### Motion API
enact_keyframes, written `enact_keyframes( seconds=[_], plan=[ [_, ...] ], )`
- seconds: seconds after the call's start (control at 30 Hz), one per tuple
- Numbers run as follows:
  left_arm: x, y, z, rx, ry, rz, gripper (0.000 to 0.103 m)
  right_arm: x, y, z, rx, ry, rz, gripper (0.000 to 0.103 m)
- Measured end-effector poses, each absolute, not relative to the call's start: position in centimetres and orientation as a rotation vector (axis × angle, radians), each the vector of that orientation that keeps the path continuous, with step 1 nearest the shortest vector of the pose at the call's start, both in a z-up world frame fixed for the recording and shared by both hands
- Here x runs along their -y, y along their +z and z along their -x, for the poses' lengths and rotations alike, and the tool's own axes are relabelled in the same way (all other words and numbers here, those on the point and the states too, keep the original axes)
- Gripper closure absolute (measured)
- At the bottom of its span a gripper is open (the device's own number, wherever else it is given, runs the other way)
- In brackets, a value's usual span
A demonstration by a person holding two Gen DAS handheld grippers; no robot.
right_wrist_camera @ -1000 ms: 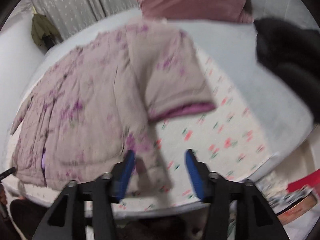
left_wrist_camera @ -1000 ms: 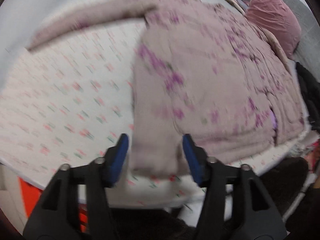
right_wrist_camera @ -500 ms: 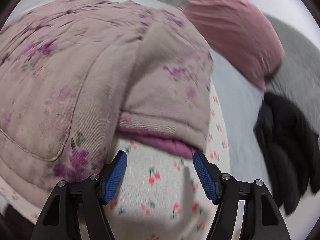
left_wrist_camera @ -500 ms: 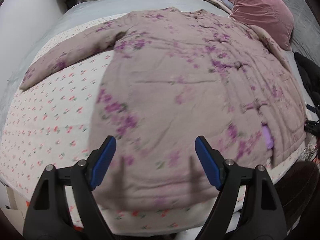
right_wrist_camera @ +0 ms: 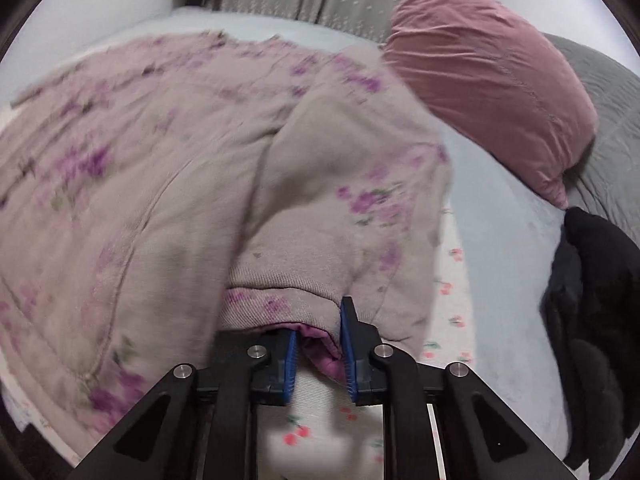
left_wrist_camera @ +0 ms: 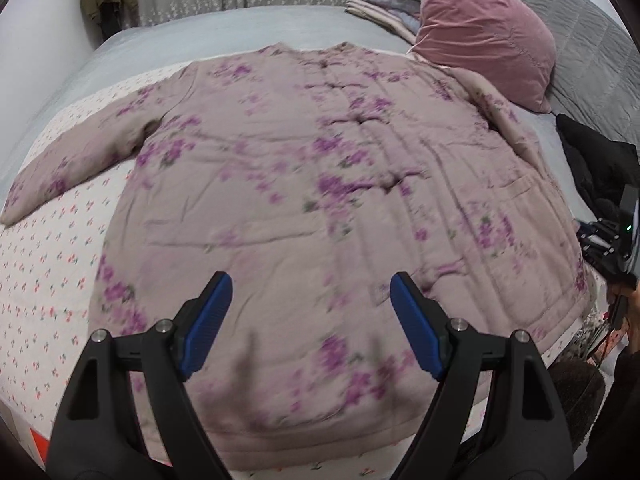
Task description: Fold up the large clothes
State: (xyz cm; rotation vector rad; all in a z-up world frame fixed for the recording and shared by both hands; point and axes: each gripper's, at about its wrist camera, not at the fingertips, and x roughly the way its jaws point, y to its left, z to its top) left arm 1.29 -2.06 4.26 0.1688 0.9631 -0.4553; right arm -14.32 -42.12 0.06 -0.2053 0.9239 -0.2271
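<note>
A large mauve padded coat [left_wrist_camera: 320,180] with purple flowers lies front up on a cherry-print sheet [left_wrist_camera: 40,280]; one sleeve [left_wrist_camera: 80,152] stretches out to the left. My left gripper [left_wrist_camera: 311,284] hovers open over the coat's lower hem, nothing between its blue pads. In the right wrist view the other sleeve [right_wrist_camera: 360,200] lies folded down along the coat's side [right_wrist_camera: 140,200]. My right gripper [right_wrist_camera: 318,332] is closing, and its pads pinch that sleeve's cuff [right_wrist_camera: 280,304] with its magenta lining.
A pink velvet pillow [left_wrist_camera: 480,40] leans on a grey quilted headboard [left_wrist_camera: 592,60] at the bed's head, beside folded blankets [left_wrist_camera: 384,4]. A black garment [right_wrist_camera: 592,320] lies at the right of the bed. The bed's near edge runs just below both grippers.
My left gripper opened wider and swung from the coat's side to over its hem. My right gripper rolled, moved in on the folded sleeve's cuff and closed on it.
</note>
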Motion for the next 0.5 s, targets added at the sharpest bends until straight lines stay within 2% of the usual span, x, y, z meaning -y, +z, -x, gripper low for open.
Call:
enact_keyframes(
  seconds=[0.27,0.5],
  plan=[
    [4.8,4.4,-3.3,-0.919,-0.487,-0.193,0.022,50.6,10.9,16.7,-0.731,-0.476,0.079,0.085],
    [9.7,4.5,-7.1,-0.898,-0.52,-0.201,0.022,60.8,19.0,12.2,-0.639,-0.762,0.006,0.088]
  ],
)
